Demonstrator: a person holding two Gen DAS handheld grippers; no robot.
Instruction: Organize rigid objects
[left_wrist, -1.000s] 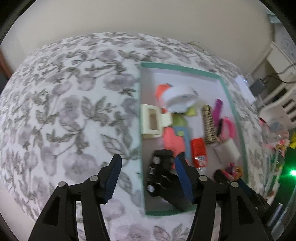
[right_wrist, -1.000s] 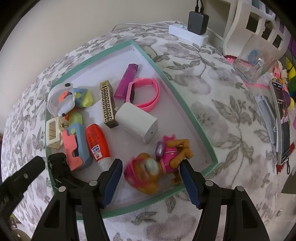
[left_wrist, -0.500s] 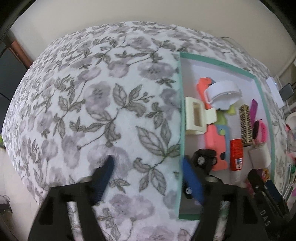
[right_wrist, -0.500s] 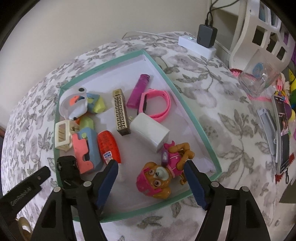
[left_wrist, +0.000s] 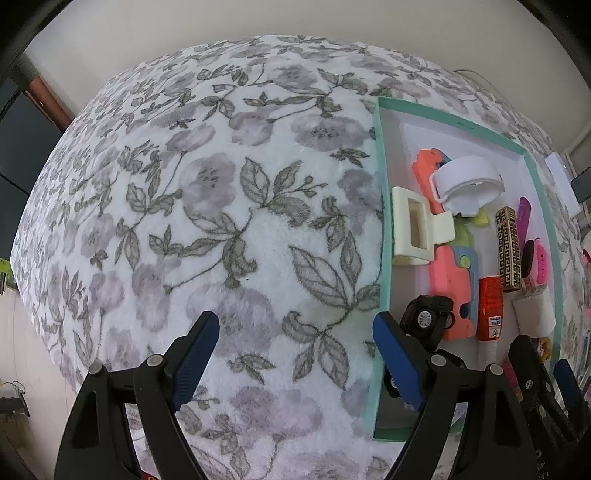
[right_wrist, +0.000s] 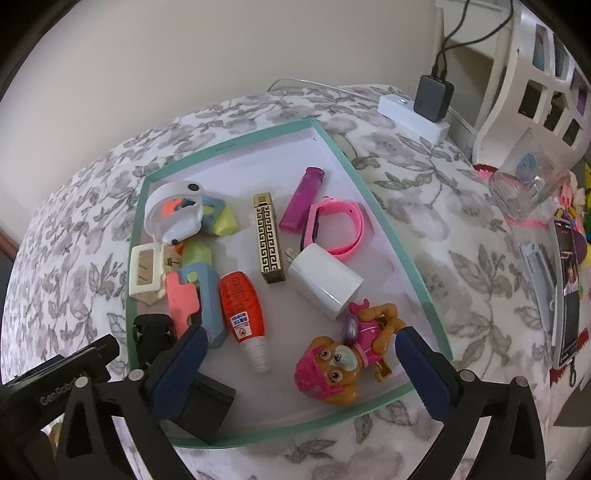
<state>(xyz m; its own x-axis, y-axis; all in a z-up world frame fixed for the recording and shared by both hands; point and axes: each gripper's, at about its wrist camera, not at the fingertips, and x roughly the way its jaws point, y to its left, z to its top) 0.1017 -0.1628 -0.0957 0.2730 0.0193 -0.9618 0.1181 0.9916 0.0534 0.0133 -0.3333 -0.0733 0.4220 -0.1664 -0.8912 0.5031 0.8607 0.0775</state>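
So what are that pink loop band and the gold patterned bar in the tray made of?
The pink loop band looks like soft silicone or rubber: matte, evenly coloured, curling in a smooth bend. The gold patterned bar looks like metal, or metal-plated plastic: it glints and has crisp edges with a black key pattern. I cannot tell which from here.

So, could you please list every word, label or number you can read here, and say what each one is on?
"GenRobot": partly hidden white lettering on the left gripper body, seen from the right wrist.
"DAS": cut-off letters on the right gripper body, seen from the left wrist.
Red bottle label: print too small to read.
Gold patterned lighter: a pattern only, no text.
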